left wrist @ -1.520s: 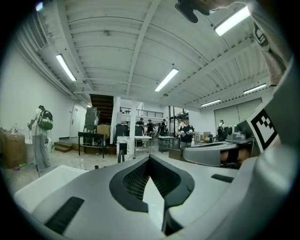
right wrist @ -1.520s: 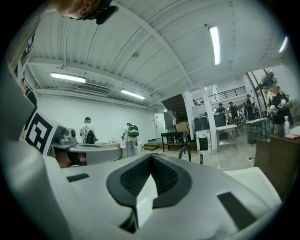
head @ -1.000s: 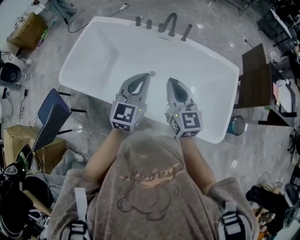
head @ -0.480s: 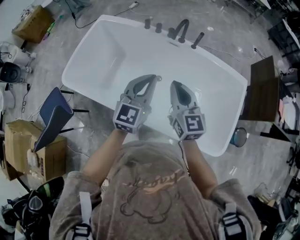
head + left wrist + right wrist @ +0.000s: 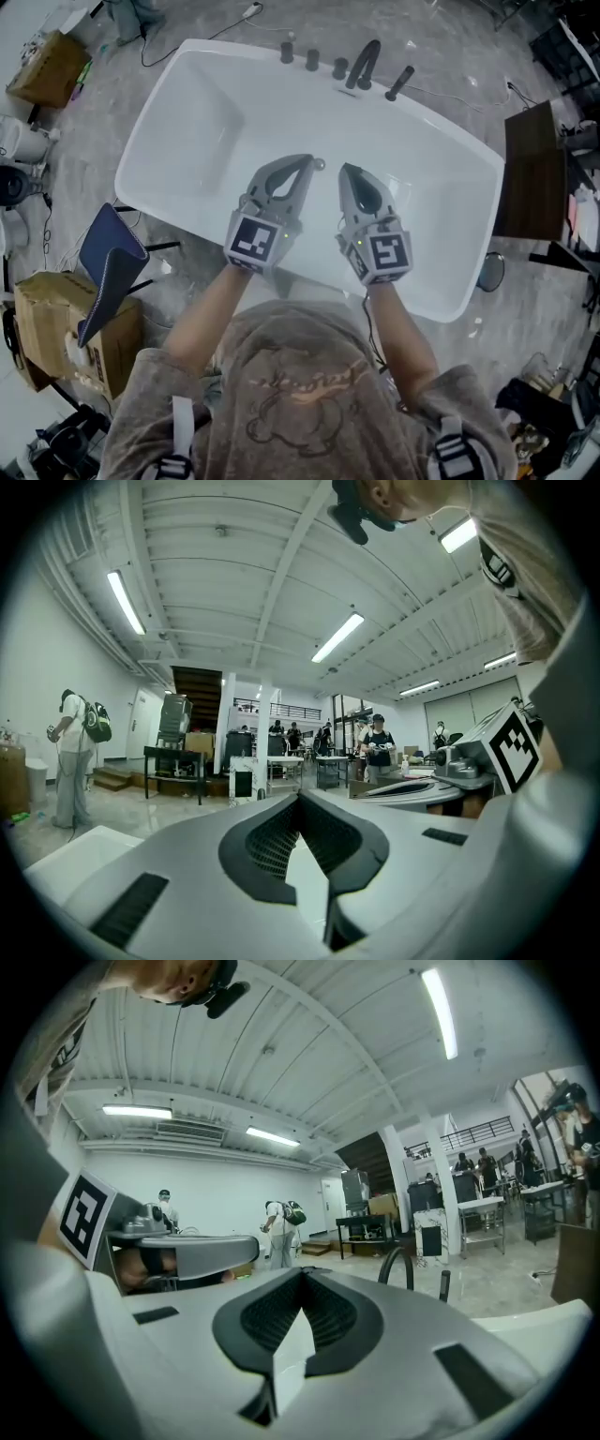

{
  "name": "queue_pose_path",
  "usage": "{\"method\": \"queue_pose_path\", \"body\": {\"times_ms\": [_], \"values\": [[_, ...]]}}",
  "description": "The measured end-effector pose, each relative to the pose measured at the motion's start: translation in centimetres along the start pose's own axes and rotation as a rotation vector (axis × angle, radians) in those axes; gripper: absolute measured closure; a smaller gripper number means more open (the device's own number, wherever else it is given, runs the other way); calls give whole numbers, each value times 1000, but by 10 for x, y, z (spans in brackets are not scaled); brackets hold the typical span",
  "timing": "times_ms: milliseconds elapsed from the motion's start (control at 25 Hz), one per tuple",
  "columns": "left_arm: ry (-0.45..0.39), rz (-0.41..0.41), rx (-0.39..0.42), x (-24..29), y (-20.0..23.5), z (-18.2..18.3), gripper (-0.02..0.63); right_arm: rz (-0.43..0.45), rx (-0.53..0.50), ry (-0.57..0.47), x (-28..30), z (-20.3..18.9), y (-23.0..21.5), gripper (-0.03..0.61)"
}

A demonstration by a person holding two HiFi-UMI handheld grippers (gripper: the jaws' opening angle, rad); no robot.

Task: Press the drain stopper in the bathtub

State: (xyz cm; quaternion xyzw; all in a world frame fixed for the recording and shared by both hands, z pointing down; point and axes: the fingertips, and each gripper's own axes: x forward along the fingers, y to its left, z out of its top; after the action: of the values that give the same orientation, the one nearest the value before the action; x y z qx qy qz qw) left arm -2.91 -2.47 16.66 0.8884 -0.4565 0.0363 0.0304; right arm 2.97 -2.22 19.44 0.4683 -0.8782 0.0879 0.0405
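Note:
The white bathtub [image 5: 187, 112] fills the head view. A small chrome drain stopper [image 5: 319, 164] sits on its floor. My left gripper [image 5: 305, 161] hovers over the tub with its tips just left of the stopper, jaws shut and empty. Beside it, my right gripper [image 5: 345, 170] is also shut and empty, its tips just right of the stopper. In the left gripper view the left gripper [image 5: 300, 795] points level across the room, jaws meeting at the tip. The right gripper [image 5: 302, 1272] likewise shows closed jaws. The stopper is hidden in both gripper views.
A dark faucet [image 5: 364, 64] with handles [image 5: 312, 60] and a hand shower [image 5: 398, 82] stands on the tub's far rim; the faucet [image 5: 397, 1265] also shows in the right gripper view. A blue chair [image 5: 108, 262] and cardboard box [image 5: 56, 323] lie left, a dark table [image 5: 530, 169] right.
The head camera shifted, so the tub sits slightly differently in frame. Both grippers stay shut, side by side over the tub, with the stopper between their tips.

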Motion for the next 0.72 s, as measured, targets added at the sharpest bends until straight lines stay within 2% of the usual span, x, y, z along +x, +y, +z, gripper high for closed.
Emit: {"method": "queue_pose_path", "body": {"times_ms": [120, 360, 720], "values": [[2, -21, 0, 11, 17, -13, 605, -25, 13, 33, 19, -14, -6, 580], [12, -68, -4, 34, 46, -43, 604, -51, 1, -8, 57, -26, -17, 580], [25, -106, -5, 59, 83, -85, 604, -89, 34, 2, 96, -71, -32, 580]]}}
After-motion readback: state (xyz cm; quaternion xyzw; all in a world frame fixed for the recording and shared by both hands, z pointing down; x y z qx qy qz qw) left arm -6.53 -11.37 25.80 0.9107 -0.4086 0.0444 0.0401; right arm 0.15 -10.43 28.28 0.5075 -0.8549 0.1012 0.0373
